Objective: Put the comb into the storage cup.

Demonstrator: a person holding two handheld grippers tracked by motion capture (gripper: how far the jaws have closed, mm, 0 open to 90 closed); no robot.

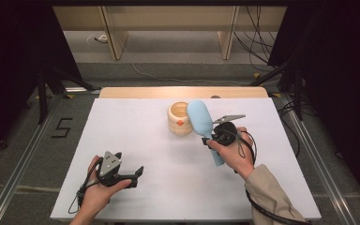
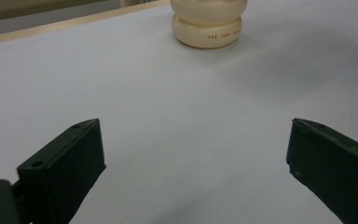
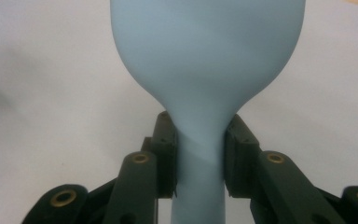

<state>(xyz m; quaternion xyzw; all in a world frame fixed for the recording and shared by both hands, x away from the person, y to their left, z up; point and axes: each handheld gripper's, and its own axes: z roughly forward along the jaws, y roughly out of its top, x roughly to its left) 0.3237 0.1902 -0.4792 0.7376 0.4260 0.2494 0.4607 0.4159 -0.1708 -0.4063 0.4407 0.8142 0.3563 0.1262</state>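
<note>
pinched between my right gripper (image 3: 200, 158) jaws is the neck of a pale blue brush (image 3: 205, 70), both pads pressed flat on its handle just below where it flares into the broad head. from above, that brush (image 1: 201, 123) stands tilted, head up and leaning over the far side, right beside the cream pot (image 1: 180, 118) and overlapping its rim; whether it touches the rim i cannot tell. my left gripper (image 1: 133, 174) rests low on the white table (image 1: 122, 126), well apart from the pot, its jaws spread wide with nothing between them. i judge the step in hand is carrying the brush to the pot. next i would need to swing the brush upright above the opening and lower it in, keeping the grip firm so the handle does not twist, and perhaps steady the pot with my left.
</note>
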